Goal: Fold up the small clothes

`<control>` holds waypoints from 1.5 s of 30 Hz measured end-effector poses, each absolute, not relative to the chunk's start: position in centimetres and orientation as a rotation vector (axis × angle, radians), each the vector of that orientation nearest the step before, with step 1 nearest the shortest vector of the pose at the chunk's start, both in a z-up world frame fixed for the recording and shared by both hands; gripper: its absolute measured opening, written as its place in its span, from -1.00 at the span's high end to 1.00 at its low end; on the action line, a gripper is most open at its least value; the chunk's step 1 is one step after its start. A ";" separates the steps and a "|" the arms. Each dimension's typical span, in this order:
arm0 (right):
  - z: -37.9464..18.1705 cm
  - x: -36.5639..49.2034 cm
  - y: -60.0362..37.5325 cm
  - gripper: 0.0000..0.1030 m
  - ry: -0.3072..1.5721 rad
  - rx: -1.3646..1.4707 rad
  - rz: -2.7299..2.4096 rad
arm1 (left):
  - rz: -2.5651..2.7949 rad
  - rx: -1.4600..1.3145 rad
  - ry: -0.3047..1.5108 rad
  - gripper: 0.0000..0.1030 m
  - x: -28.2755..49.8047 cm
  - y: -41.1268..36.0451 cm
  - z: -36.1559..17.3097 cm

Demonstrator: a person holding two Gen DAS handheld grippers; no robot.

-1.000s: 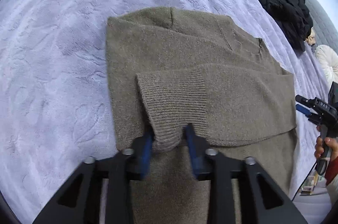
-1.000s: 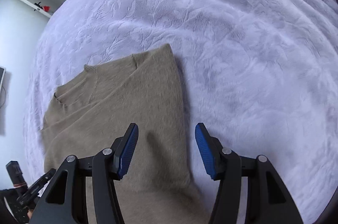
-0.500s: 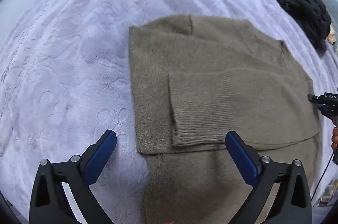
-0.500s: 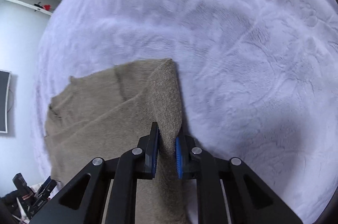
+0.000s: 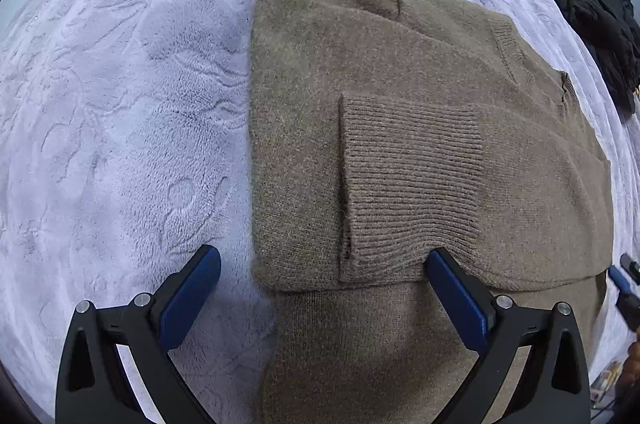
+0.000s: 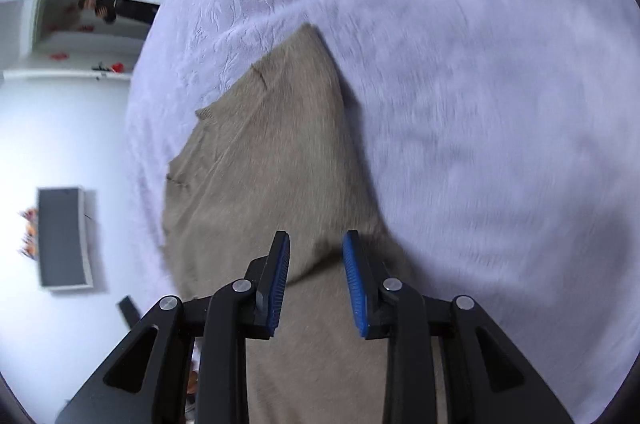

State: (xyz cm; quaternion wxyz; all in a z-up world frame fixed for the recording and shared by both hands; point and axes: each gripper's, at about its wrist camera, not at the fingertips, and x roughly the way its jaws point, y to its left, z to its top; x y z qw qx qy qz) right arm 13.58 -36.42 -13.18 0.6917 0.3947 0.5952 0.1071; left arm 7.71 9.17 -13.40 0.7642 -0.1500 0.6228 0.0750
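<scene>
A: where's the sweater (image 5: pixel 400 151) at?
B: flat on the bed (image 5: pixel 120 103), sleeve folded across. left gripper (image 5: pixel 320 288) spread wide, holding nothing; right gripper (image 6: pixel 316 280) parted over the knit.

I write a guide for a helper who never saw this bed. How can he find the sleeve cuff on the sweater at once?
On the lilac blanket lies one brown sweater, far from the black clothes. A sleeve is folded across its middle. The cuff is that sleeve's end: its ribbed knit stands out from the smooth knit around it.
</scene>
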 end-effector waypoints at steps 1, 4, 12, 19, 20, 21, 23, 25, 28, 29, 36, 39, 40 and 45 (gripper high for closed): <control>-13.8 13.3 -36.3 0.38 1.337 0.922 0.241 | 0.159 -0.318 1.343 -0.95 7.6 9.1 -12.9; -15.0 13.3 -36.3 0.38 1.331 0.993 0.235 | 0.146 -0.299 1.281 -0.83 6.8 9.1 -10.5; -13.6 13.9 -36.4 0.86 1.220 0.920 0.197 | 0.091 -0.265 1.230 -0.83 7.6 6.3 -8.9; -16.5 13.2 -38.7 0.80 1.287 0.903 0.189 | 0.113 -0.167 1.256 -0.83 8.0 4.7 -11.2; -16.0 13.0 -39.0 0.76 1.292 0.901 0.189 | 0.107 -0.167 1.257 -0.84 8.0 4.8 -11.2; -15.3 12.8 -39.3 0.74 1.294 0.889 0.189 | 0.106 -0.168 1.264 -0.84 8.1 4.9 -11.3; -13.9 12.4 -40.0 0.72 1.279 0.865 0.200 | 0.106 -0.175 1.271 -0.84 8.2 5.1 -11.4; -12.6 12.5 -41.0 0.69 1.263 0.825 0.179 | 0.112 -0.179 1.272 -0.88 8.3 5.2 -11.5; -12.3 13.9 -41.4 0.46 1.263 0.773 0.175 | 0.110 -0.166 1.279 -0.97 8.3 4.6 -11.9; -12.5 14.5 -41.2 0.30 1.271 0.765 0.188 | 0.114 -0.156 1.281 -0.97 8.4 4.5 -12.0; -14.6 18.1 -37.0 0.74 1.367 0.536 0.216 | 0.120 -0.155 1.251 -0.97 8.4 4.4 -10.4; -15.2 18.2 -36.8 0.74 1.386 0.460 0.181 | 0.135 -0.171 1.265 -0.97 7.3 5.7 -9.8; -15.2 18.1 -37.0 0.74 1.385 0.475 0.175 | 0.142 -0.184 1.275 -0.97 6.8 6.3 -9.8; -13.8 16.6 -37.5 0.51 1.367 0.470 0.145 | 0.179 -0.246 1.291 -0.97 4.6 9.4 -9.7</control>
